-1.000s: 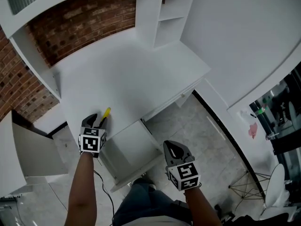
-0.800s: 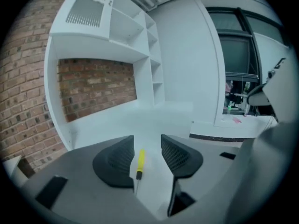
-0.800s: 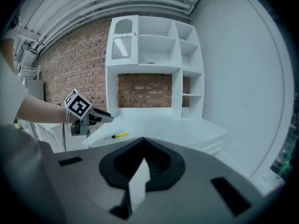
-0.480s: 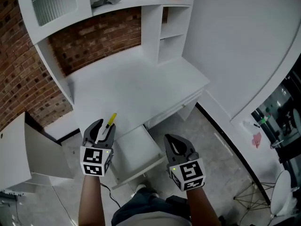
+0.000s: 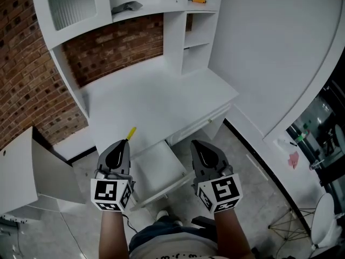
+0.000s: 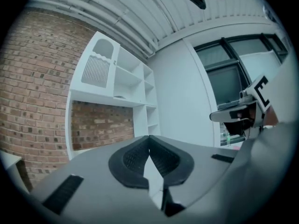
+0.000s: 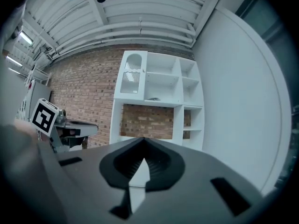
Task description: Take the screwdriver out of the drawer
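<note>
- The left hand-held gripper (image 5: pixel 119 148) has its jaws pressed together. In the left gripper view the two dark pads meet at the tip (image 6: pixel 149 139) with nothing between them.
- The right hand-held gripper (image 5: pixel 200 147) is also pressed together and empty. Its own view shows the pads closed to a point (image 7: pixel 142 141).
- The screwdriver (image 5: pixel 130 133), with a yellow handle, lies out of the drawer on the white worktop (image 5: pixel 156 99), close to the front edge.
- In the head view the screwdriver sits just beyond the tip of the left hand-held gripper, a little to its right. It is apart from the jaws and not held.
- The right hand-held gripper is well to the right of the screwdriver.
- The drawer (image 5: pixel 153 163) stands pulled out below the worktop's front edge, between the two hand-held grippers. Its white inside shows bare.
- Both hand-held grippers point forward toward the white shelf unit (image 5: pixel 183 42) and the brick wall (image 5: pixel 116 47) behind the worktop.
- A thin orange-handled tool (image 5: pixel 198 1) lies on the top shelf, far from both hand-held grippers.
</note>
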A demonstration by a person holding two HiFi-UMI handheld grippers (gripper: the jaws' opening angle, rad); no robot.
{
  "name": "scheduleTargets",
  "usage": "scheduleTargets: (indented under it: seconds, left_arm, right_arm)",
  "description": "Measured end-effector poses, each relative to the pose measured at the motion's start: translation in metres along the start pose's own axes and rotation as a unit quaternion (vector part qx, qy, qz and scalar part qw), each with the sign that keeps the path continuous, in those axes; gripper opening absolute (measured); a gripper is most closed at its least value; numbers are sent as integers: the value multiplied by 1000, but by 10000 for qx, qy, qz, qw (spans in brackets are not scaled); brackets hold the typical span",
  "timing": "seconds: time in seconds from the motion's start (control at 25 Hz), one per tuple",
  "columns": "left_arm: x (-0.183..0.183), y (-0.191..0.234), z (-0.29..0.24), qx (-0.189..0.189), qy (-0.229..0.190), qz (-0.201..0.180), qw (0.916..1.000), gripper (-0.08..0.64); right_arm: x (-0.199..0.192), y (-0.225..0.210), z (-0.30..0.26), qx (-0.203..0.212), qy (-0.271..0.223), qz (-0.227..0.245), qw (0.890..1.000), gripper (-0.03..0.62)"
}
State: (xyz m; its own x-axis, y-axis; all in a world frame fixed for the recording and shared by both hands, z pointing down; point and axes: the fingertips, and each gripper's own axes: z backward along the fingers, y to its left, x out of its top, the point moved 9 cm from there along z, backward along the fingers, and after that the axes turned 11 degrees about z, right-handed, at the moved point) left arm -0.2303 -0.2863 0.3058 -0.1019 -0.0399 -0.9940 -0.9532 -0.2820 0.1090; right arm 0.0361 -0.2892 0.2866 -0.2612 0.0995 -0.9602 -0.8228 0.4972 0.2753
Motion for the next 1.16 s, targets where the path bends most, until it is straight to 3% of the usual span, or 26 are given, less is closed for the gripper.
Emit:
scheduleTargets:
  seconds: [0.4, 1.16]
  left_arm:
    - [17, 1, 14, 79, -340, -84, 9994, 14]
    - [22, -1, 14, -14, -269, -232, 9994, 14]
  right_arm:
    - [11, 6, 7, -27, -76, 113, 9999, 9]
    - [16, 17, 3, -9, -22, 397, 9992, 8]
